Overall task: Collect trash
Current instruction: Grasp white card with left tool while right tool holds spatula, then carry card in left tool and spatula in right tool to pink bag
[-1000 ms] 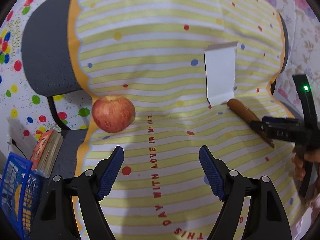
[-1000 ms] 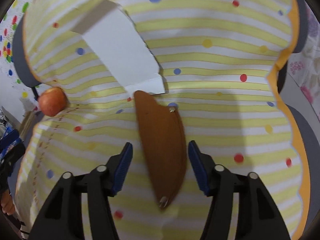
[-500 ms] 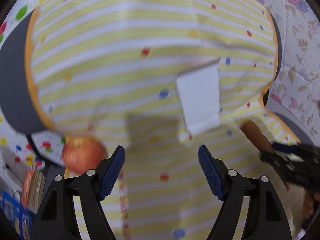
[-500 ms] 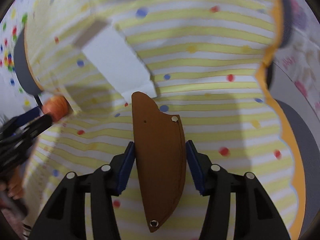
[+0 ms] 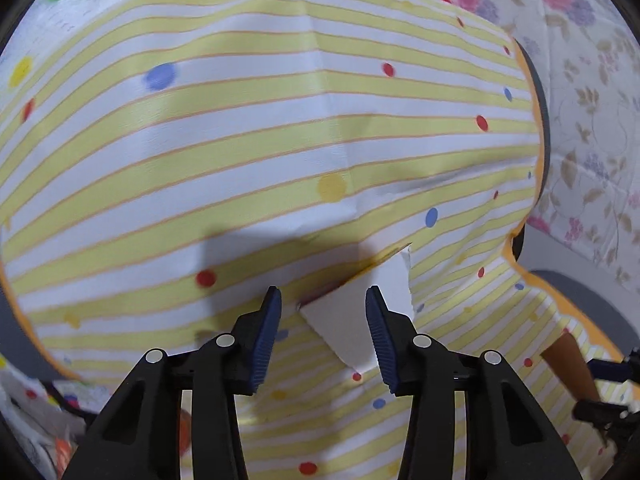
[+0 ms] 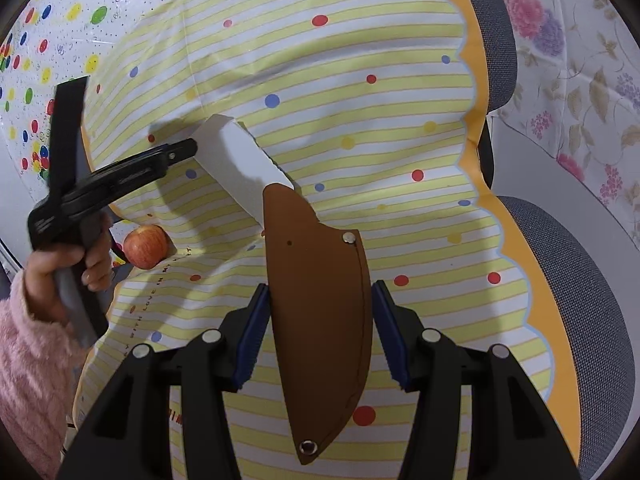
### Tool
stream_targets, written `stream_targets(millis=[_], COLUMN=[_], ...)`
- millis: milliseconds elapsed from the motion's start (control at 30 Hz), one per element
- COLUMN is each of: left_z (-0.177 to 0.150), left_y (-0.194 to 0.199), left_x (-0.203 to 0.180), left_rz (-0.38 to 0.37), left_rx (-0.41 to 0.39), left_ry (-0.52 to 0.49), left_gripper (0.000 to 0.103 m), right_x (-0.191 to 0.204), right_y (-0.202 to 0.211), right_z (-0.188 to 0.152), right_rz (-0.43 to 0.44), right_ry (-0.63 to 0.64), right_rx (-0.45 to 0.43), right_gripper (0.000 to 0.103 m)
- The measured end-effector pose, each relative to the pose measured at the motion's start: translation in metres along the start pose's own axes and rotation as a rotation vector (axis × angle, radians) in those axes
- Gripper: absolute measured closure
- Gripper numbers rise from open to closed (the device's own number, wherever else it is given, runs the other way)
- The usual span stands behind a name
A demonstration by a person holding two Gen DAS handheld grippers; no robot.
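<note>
Surface point(image 6: 400, 92): striped cloth, under both grippers.
Right gripper point(image 6: 318, 330): fingers pinching brown sheath point(image 6: 320, 320); hold firmly.
Left gripper point(image 5: 324, 336): fingers just closing, spread around white paper scrap point(image 5: 356, 320), pads apart; centre before pinching.

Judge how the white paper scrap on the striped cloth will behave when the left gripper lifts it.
The white paper scrap looks thin and creased, one end already curling off the striped cloth, so it will probably flop and bend. It seems very light. The left gripper, whose jaws have just been closing around it, may crumple it.
</note>
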State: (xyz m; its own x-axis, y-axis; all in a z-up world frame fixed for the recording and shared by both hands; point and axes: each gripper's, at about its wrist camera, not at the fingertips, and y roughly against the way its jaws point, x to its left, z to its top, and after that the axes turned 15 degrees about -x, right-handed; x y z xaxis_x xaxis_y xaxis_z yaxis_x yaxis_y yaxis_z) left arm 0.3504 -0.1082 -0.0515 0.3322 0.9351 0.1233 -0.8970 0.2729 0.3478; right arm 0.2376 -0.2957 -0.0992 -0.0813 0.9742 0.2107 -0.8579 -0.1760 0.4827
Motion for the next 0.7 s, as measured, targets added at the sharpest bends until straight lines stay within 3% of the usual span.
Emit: stream_targets(millis=[100, 167, 267, 400, 567, 700], left_z=[-0.002, -0.004, -0.007, -0.009, -0.001, -0.01], left_y=[-0.01, -0.013, -0.002, 0.041, 0.113, 0.163], left_x=[-0.008, -0.01, -0.006, -0.004, 0.003, -0.013], left_rz=[-0.019, -0.031, -0.044, -0.048, -0.068, -0.057], left_rx=[0.033, 0.065, 0.071, 0.044, -0.06, -0.113], left_ry=[-0.079, -0.081, -0.031, 0.069, 0.184, 0.151], left_gripper=[0.059, 0.093, 0.098, 0.103, 0.103, 0.103], right_x=[-0.003, -0.006, -0.007, -0.006, -0.001, 0.002], right_y=[0.0, 0.002, 0.011, 0.026, 0.047, 0.066], right_z=[-0.003, -0.004, -0.006, -0.008, -0.013, -0.019], right_rz=[0.001, -0.004, -0.008, -0.009, -0.019, -0.028], right_ry=[-0.007, -0.009, -0.023, -0.022, -0.028, -0.043], right_rx=[0.008, 0.007, 0.0, -0.013, -0.036, -0.056], right_gripper=[0.052, 0.052, 0.052, 0.052, 0.052, 0.052])
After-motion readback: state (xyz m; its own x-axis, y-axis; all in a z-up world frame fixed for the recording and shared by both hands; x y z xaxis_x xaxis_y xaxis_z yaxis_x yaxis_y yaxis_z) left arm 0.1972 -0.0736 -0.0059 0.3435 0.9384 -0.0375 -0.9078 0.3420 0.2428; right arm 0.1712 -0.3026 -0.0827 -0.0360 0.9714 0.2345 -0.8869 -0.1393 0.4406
